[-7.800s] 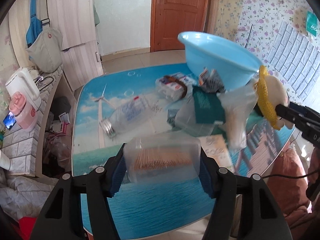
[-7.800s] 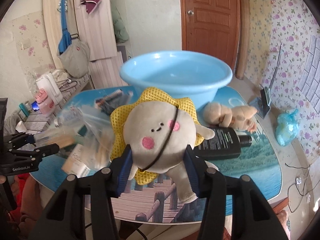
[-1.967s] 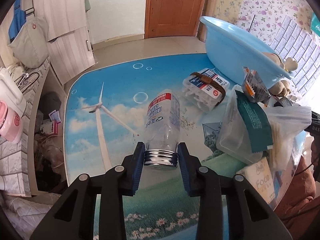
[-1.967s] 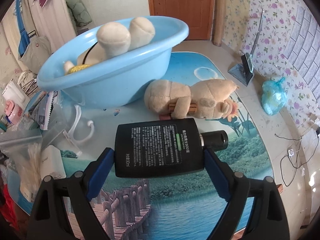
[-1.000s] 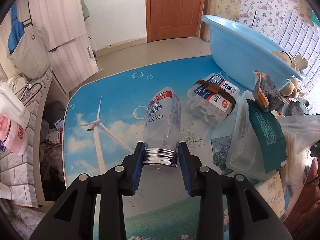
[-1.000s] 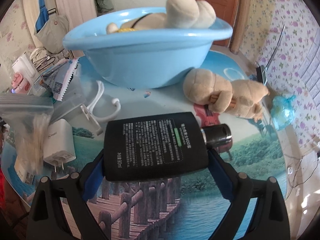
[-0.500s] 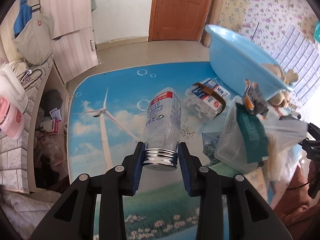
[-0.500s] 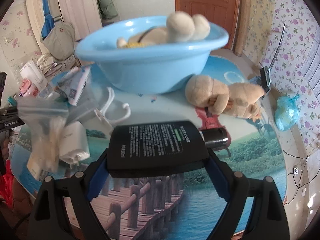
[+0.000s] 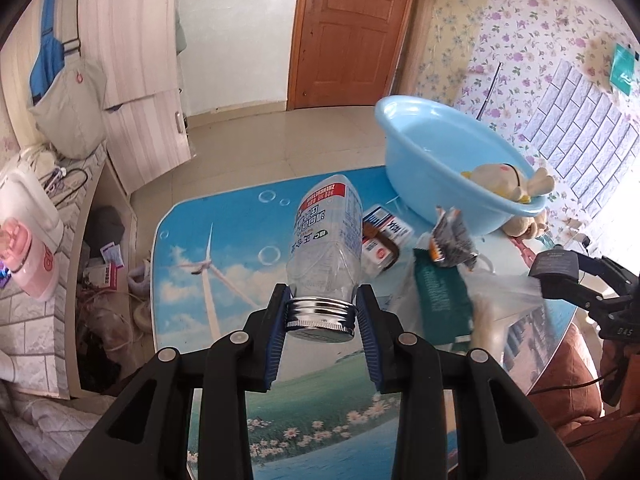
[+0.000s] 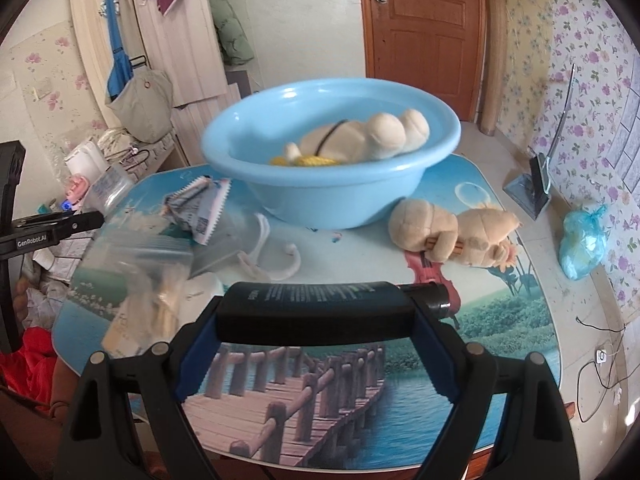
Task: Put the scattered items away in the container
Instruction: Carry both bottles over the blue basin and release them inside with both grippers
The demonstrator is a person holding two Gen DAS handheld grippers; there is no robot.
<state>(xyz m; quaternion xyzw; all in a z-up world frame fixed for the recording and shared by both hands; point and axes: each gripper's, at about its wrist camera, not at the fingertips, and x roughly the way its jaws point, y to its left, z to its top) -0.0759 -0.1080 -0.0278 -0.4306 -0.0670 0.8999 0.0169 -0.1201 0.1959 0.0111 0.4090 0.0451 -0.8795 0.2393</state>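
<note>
Left wrist view: the clear plastic bottle [image 9: 326, 240] is pinched at its silver threaded neck by the left gripper [image 9: 321, 332], lifted off the table [image 9: 224, 264]. In the right wrist view the right gripper [image 10: 316, 344] clamps the flat black bottle [image 10: 316, 308] by its two ends, above the tabletop. The blue basin [image 10: 332, 184] stands at the table's far side with a plush toy [image 10: 360, 136] lying in it; a second tan plush [image 10: 452, 232] lies just beside the basin. Packets and bags crowd the middle. The tabletop carries a printed landscape. Behind stand a wooden door [image 10: 420, 28], floral wallpaper and a tiled floor.
</note>
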